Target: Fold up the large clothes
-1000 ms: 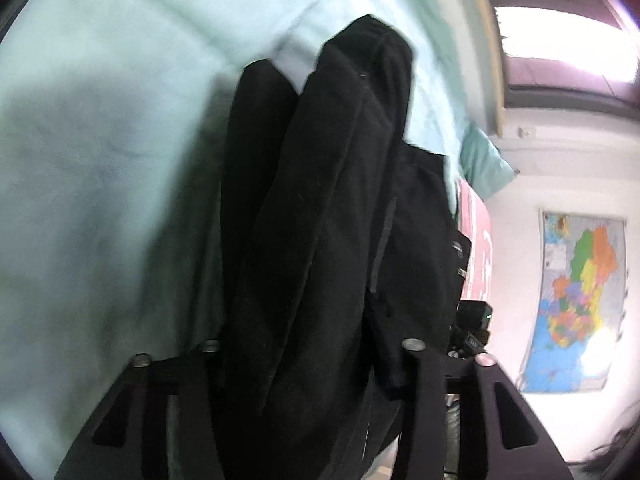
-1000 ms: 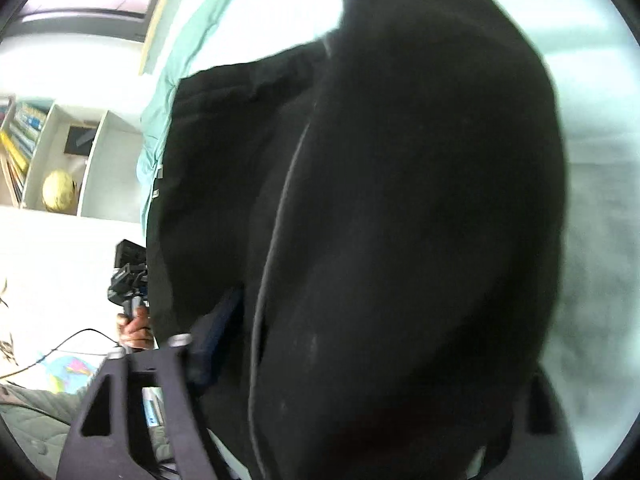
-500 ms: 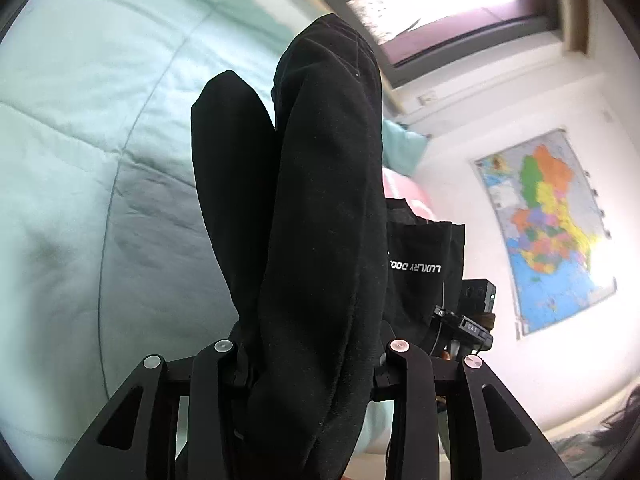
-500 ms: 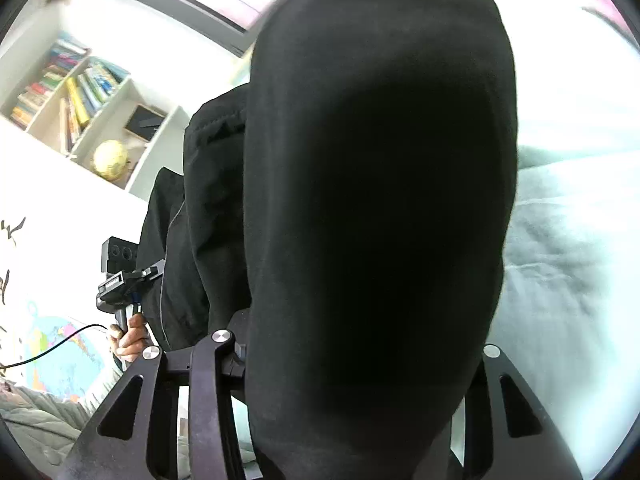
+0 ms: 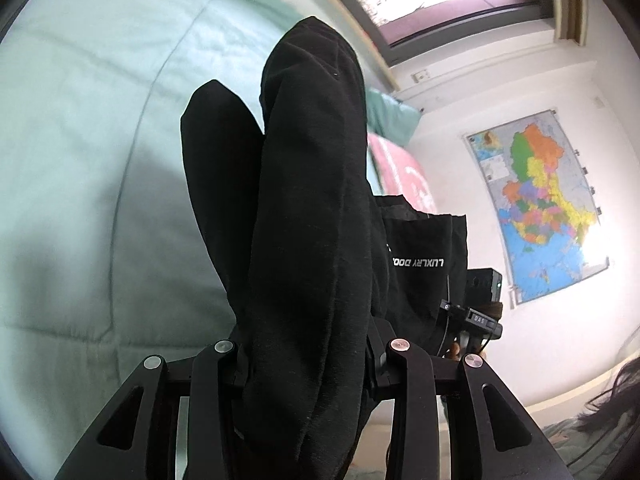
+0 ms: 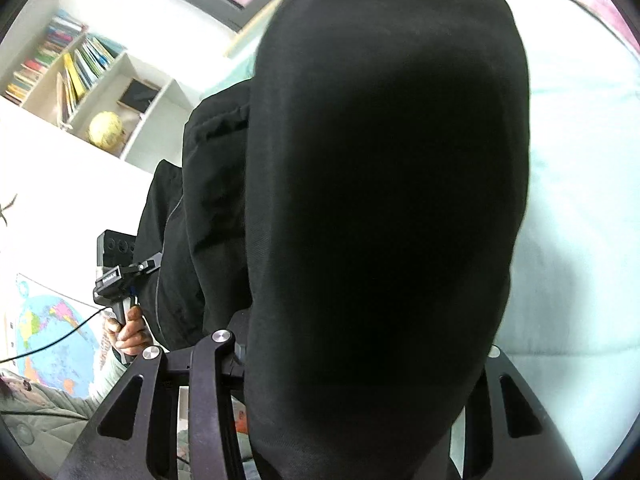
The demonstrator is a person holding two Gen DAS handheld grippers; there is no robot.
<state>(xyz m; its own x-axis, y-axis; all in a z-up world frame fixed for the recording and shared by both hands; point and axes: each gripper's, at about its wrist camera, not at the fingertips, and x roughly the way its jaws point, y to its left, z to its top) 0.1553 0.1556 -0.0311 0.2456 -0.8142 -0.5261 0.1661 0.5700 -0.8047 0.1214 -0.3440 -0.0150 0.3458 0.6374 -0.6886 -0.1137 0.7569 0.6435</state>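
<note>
Since a second ago both wrist views have swung up off the bedding: the window, the wall map and the bookshelf now fill the sides where only quilt showed, and the black garment hangs higher in front of each camera. Over that second both pairs of jaws were closing a little, with cloth between them throughout.

The pale green quilt (image 5: 88, 160) spreads behind and below everything, with a pink pillow (image 5: 400, 176) near its far edge. The black garment (image 5: 304, 208) rises from between the fingers of the left gripper (image 5: 308, 354), bunched into two thick folds that stand up the middle of the left wrist view; the jaws are clamped on that bundle. A further panel of the same garment, with white lettering, hangs to the right of it.

In the right wrist view the garment (image 6: 384, 200) covers most of the frame, swelling out over the right gripper (image 6: 352, 344), which grips it; its right finger is mostly hidden by the cloth.

A wall map (image 5: 536, 208) hangs beyond. A bookshelf (image 6: 80, 76) holds a yellow globe (image 6: 105, 129). The left hand (image 6: 130, 330) holds its gripper's handle.
</note>
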